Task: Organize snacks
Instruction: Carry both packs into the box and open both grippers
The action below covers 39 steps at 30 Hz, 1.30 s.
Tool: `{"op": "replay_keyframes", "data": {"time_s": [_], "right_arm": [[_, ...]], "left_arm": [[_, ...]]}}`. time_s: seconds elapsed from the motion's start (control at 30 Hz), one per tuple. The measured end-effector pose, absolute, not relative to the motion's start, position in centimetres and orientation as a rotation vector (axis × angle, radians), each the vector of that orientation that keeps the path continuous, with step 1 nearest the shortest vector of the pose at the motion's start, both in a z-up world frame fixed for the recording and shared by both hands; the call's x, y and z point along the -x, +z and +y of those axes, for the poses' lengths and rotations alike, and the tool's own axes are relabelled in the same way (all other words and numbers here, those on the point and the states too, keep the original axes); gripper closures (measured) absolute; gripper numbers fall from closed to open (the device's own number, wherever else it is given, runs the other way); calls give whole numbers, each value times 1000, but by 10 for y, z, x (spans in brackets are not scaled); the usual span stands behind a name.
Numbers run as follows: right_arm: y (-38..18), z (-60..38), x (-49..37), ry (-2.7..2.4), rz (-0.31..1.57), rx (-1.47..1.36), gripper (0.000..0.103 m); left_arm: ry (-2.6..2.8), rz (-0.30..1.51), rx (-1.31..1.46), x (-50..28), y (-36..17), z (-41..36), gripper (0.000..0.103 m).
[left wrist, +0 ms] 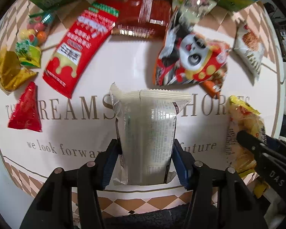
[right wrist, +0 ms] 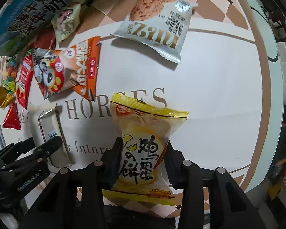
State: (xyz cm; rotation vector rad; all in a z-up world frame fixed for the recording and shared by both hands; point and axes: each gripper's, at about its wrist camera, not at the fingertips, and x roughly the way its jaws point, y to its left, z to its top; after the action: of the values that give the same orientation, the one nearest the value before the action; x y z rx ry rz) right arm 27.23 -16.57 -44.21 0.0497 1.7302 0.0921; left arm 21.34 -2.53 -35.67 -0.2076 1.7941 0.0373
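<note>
1. Left gripper: points steeply down at the table. Its jaws are clamped on the sides of a white packet, printed back facing the camera, sealed top edge toward 12 o'clock.
2. Right gripper: also points steeply down. Its jaws are pinched on a yellow packet with black characters; the wrapper narrows at the waist where the pads press.
3. In the left wrist view the yellow packet and the right gripper lie at 3 o'clock of the white packet, near but apart. In the right wrist view the white packet and the left gripper lie at 9 o'clock.
4. Table: white top with grey lettering and a checked tan border. Whether either packet rests on it or is lifted cannot be told.
5. Beyond the white packet, left wrist view: a red triangular packet at 9 o'clock; a gold wrapper and a bag of coloured sweets at 10 o'clock; a long red packet at 11 o'clock; a panda packet at 1 o'clock, lying over an orange packet.
6. Farther: a dark red packet at 12 o'clock.
7. Right wrist view: a grey cookie packet at 12 o'clock, well apart from the yellow packet.
8. Farthest: a blue-green box at 10 o'clock, at the table's far edge.
</note>
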Motion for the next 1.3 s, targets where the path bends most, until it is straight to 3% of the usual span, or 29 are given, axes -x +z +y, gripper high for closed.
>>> {"op": "replay_keyframes", "data": {"time_s": [0.3, 0.47, 0.67, 0.9, 1.3], "right_arm": [[-369, -164, -285, 195, 1610, -156, 62], [-300, -157, -325, 279, 1464, -210, 62], [-256, -128, -398, 315, 1319, -184, 62], [-258, -93, -503, 272, 1246, -74, 62], [-340, -63, -607, 200, 1324, 98, 62]], "left_arm": [[-37, 1676, 291, -237, -278, -18, 50], [-76, 1567, 369, -281, -219, 3, 50], [-50, 1481, 371, -347, -182, 39, 50], [64, 1498, 303, -437, -203, 88, 50], [158, 1647, 217, -523, -291, 137, 50]]}}
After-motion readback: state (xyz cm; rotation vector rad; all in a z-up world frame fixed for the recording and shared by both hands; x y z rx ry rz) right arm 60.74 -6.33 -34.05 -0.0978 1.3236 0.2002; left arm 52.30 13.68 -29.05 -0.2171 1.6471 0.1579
